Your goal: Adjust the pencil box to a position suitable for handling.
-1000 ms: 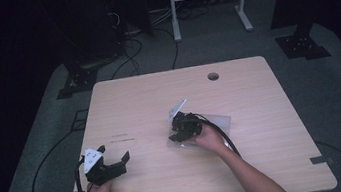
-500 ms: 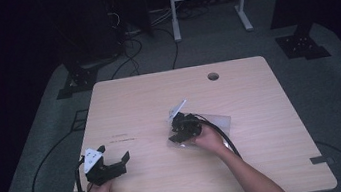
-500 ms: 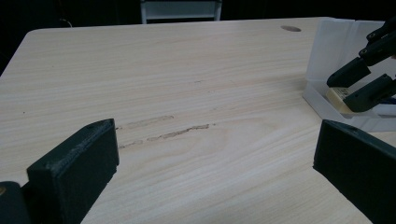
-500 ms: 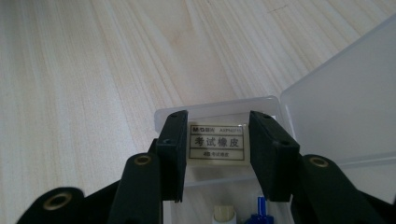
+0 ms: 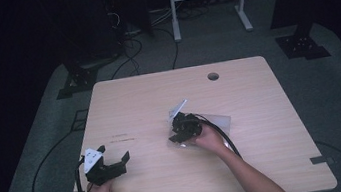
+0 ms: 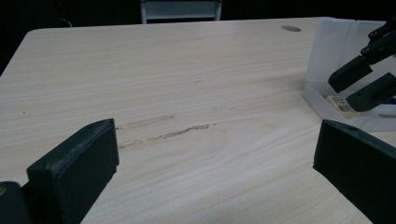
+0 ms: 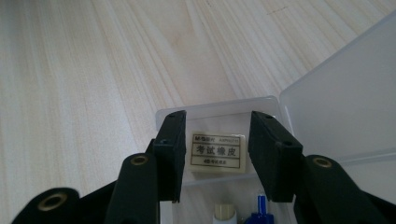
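On the pale wooden table (image 5: 134,106), the clear plastic case (image 7: 327,107) lies open near the middle, and the right gripper (image 7: 217,149), whose jaws have just been opening, straddles without pressing the white rectangular eraser (image 7: 217,153) inside, so I judge the eraser placed or not yet grasped. The left gripper (image 5: 112,165) rests idle, jaws wide apart, near the table's front-left edge. The right gripper view reveals the eraser's printed label and a blue pen tip (image 7: 261,210), while the high view gives the overall layout.

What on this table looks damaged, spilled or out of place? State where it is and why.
Only the table shows wear: short scuff marks scrape its pale wood ahead of the left gripper. Nothing is spilled. The eraser lies squarely in the open clear box, between the right gripper jaws, which have just opened slightly.
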{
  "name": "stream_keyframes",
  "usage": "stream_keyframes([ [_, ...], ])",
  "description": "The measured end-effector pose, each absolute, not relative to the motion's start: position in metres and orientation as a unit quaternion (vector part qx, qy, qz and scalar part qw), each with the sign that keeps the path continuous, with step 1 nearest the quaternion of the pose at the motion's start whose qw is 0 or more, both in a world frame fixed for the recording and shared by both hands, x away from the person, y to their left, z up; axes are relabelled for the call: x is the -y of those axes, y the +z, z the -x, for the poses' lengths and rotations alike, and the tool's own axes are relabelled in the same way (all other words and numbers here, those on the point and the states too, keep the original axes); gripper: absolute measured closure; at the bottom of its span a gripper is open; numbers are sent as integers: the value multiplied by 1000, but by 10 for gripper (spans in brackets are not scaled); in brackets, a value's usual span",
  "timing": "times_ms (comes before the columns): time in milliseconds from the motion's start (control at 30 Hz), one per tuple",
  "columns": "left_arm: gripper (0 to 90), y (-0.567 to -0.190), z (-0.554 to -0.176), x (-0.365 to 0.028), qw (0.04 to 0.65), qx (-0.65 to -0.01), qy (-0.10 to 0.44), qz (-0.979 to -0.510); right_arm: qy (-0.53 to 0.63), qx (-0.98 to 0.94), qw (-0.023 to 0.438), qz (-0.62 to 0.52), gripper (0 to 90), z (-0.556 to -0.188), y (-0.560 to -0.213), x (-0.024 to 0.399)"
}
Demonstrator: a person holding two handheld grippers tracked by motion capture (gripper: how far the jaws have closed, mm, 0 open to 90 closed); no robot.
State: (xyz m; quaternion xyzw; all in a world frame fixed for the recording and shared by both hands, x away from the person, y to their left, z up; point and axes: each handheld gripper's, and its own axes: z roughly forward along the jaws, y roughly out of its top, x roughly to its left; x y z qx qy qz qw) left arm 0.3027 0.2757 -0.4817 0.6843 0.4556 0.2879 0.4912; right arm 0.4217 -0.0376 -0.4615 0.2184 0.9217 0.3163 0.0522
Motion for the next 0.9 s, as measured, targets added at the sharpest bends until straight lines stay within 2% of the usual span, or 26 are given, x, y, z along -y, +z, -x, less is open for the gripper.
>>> stream_keyframes([
  [900, 0, -482, -303, -275, 489, -456, 289, -685, 346, -916, 48, -198, 476, -406, -441, 64],
])
